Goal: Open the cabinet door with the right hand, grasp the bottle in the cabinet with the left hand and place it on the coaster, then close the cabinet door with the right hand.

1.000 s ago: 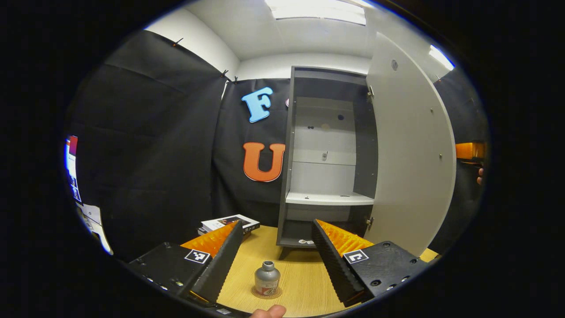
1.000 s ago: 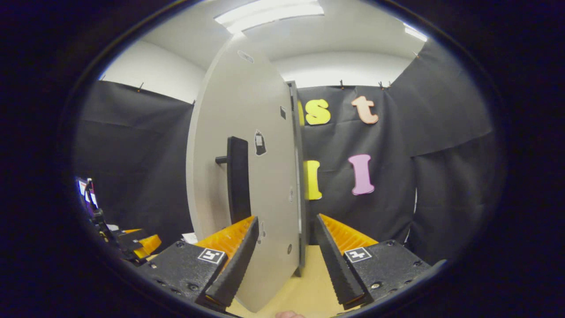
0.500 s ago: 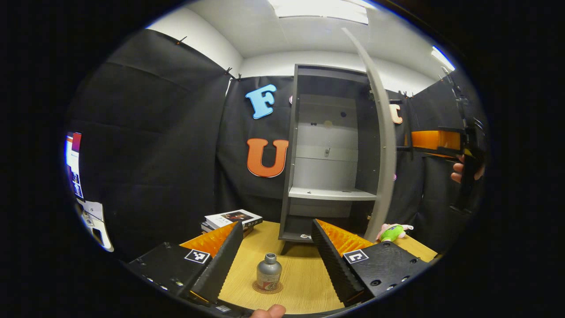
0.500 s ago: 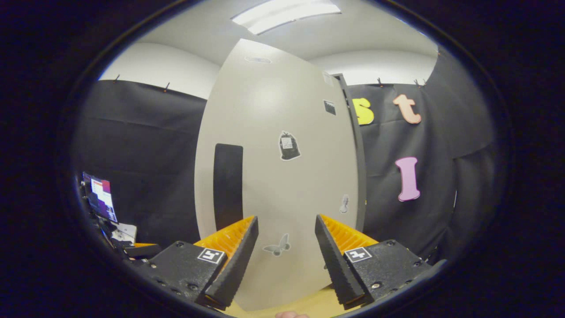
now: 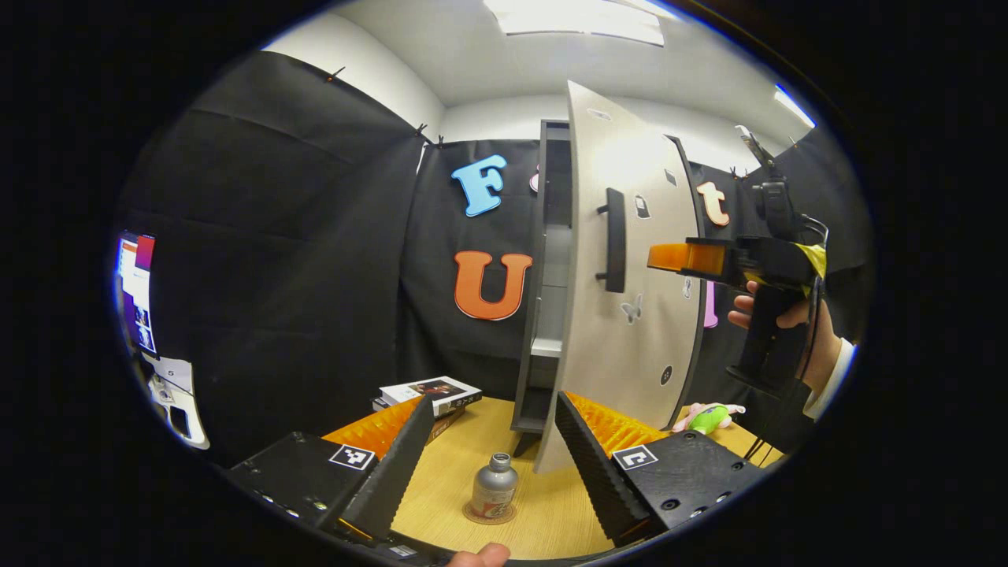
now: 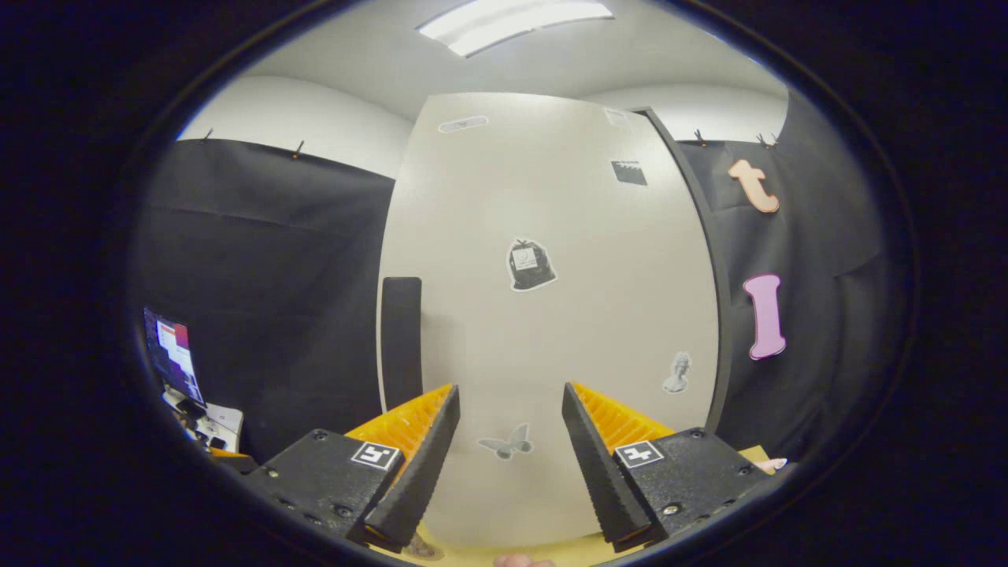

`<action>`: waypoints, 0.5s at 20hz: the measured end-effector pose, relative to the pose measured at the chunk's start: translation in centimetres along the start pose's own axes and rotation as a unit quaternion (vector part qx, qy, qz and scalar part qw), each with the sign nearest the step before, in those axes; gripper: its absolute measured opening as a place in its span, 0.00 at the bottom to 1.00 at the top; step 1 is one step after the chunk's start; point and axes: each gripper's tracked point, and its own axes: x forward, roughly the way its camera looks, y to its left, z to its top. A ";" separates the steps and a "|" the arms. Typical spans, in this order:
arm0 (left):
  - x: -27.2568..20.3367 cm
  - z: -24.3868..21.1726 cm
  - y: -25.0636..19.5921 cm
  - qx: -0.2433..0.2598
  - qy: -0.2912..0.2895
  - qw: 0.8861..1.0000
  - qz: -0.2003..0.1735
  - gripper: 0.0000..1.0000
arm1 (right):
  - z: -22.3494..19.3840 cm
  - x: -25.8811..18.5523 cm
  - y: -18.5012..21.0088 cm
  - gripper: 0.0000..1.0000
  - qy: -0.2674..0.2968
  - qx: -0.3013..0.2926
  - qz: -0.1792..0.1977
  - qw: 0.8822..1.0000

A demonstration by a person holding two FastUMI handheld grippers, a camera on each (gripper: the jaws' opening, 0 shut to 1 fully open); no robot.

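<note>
A small grey bottle [image 5: 493, 494] stands upright on a round coaster [image 5: 472, 517] on the wooden table [image 5: 543, 520], between and below the fingers of my left gripper [image 5: 492, 400], which is open and empty. The cabinet [image 5: 547, 236] has its pale door [image 5: 630, 315] swung most of the way over its front, dark handle [image 5: 614, 240] facing me. My right gripper [image 5: 657, 257], held by a hand [image 5: 776, 315], sits close to the door's outer face. In the right gripper view the right gripper [image 6: 509, 390] is open, facing the door [image 6: 551, 315] near its handle [image 6: 400, 339].
A stack of books [image 5: 431, 391] lies on the table left of the cabinet. A green plush toy [image 5: 705, 416] lies at the table's right end behind the door. A lit screen [image 5: 135, 291] stands far left.
The door has swung from wide open to nearly over the cabinet front. The right gripper has followed it leftward. The bottle stays on the coaster and the left gripper has barely moved.
</note>
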 end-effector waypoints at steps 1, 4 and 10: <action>0.0 0.0 -0.1 0.000 -0.001 1.000 -0.002 0.94 | -0.1 -0.2 -0.2 0.85 0.000 0.000 -0.002 1.000; -0.1 -0.1 -0.5 -0.001 -0.001 1.000 -0.006 0.94 | -0.2 -1.8 -1.1 0.85 0.000 -0.008 -0.016 1.000; 0.3 -0.1 -2.6 -0.006 0.001 0.999 -0.039 0.94 | -0.4 -9.6 -5.0 0.85 0.001 -0.014 -0.060 0.998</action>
